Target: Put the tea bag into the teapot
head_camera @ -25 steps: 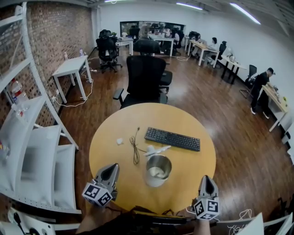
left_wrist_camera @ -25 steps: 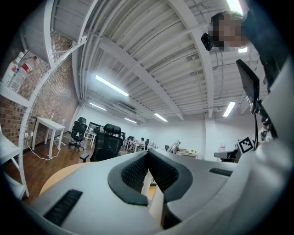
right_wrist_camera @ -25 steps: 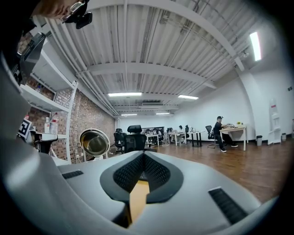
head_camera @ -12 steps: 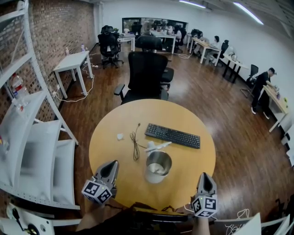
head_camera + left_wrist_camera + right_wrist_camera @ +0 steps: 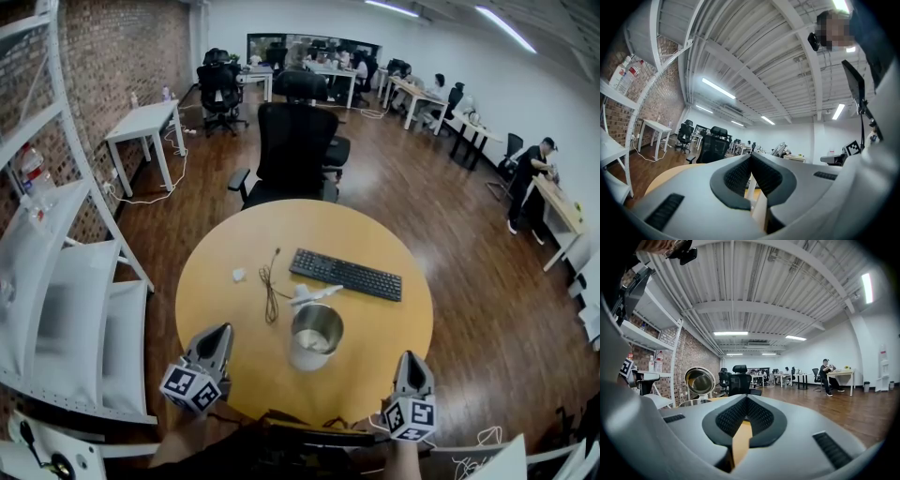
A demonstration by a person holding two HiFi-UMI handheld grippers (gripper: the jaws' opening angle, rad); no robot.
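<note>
Head view: left gripper [image 5: 218, 335], right gripper [image 5: 410, 360] closed, empty — tea bag [image 5: 239, 275] small, near cable [image 5: 270, 295]; pinch may snag cable, miss bag.

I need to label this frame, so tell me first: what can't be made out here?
- Head view: the small white scrap is too small to say whether it is the tea bag.
- Head view: inside the teapot, the pale patch is too small to tell contents from reflection.
- Left gripper view: the shut left gripper fills the lower frame and hides the teapot.
</note>
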